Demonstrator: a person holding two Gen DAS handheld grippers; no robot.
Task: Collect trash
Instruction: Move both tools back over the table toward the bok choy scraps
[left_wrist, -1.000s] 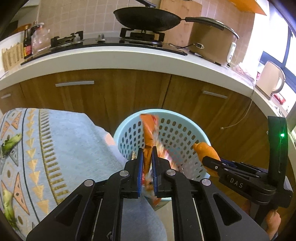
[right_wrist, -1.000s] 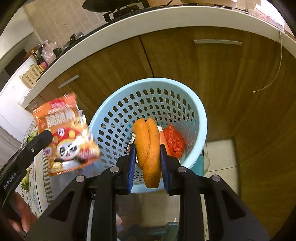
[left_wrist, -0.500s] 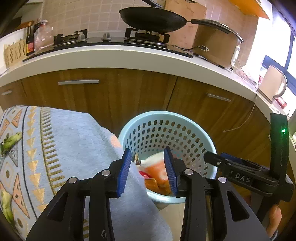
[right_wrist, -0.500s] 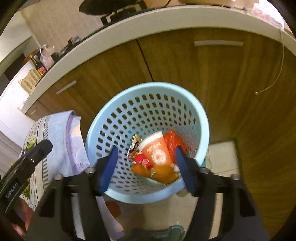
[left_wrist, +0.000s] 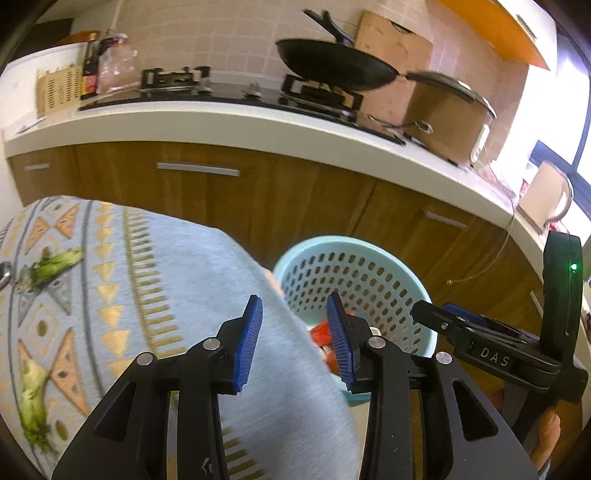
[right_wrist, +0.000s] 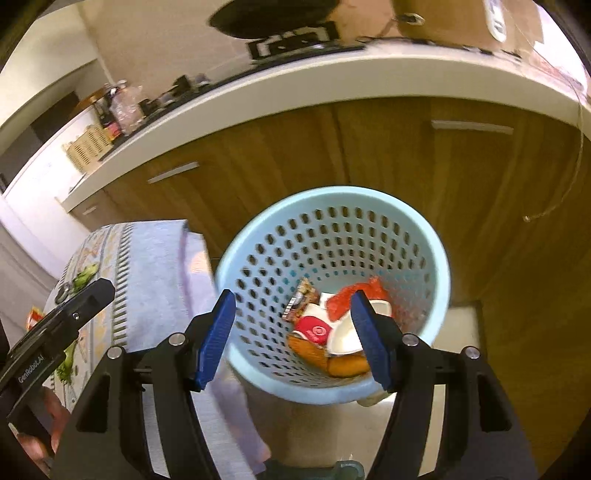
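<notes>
Blue-padded left claw (left_wrist: 293, 341) and right claw (right_wrist: 291, 338) both stood spread and empty, where a second earlier the left pinched an orange snack packet and the right a pair of orange fried sticks. Both pieces had dropped into the pale-blue perforated plastic basket (right_wrist: 424, 236) on the floor beside the table with the patterned blue-grey cloth (left_wrist: 177, 266), joining a red-and-white paper cup (right_wrist: 314, 328) and red wrapper (right_wrist: 343, 301). Green vegetable scraps (left_wrist: 55, 266) lay on the cloth, so collection looked unfinished.
</notes>
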